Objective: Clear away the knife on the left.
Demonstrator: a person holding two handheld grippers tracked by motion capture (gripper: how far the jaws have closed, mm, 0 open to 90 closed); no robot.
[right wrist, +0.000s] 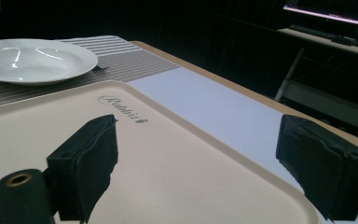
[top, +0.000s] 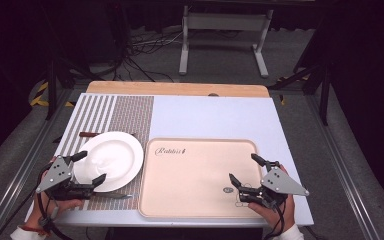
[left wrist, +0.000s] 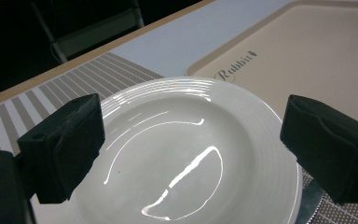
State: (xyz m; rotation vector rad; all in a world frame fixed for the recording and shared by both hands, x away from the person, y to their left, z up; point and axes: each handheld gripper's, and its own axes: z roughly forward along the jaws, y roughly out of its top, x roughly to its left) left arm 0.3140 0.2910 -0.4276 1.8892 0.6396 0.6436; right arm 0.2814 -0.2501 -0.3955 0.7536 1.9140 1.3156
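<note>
High view: desk (top: 220,112) is carrying a striped mat (top: 100,112) along its left side and a beige tray (top: 200,175) near its front edge, right of centre.
Plate (top: 111,159): white and empty, sitting on the mat near the desk's front-left corner, its right rim just beside the tray's left rim.
Left gripper (top: 87,168): a hand is holding it at the front-left corner; its jaws are standing wide open on either side of the plate's near-left rim, not pressing on it.
Left gripper view: the plate (left wrist: 186,154) is lying between and beyond the two black pads (left wrist: 65,144), with a clear gap at each side.
Right gripper (top: 244,170): a hand is holding it over the tray's front-right corner; its jaws are gaping wide and gripping nothing.
Right gripper view: the bare tray (right wrist: 177,168) is stretching out under the parted jaws, the plate (right wrist: 35,59) well apart at the far left.
Cutlery: a dark handle (top: 87,134) is poking out behind the plate, and a knife (top: 116,197) is lying on the mat at the plate's front edge.
</note>
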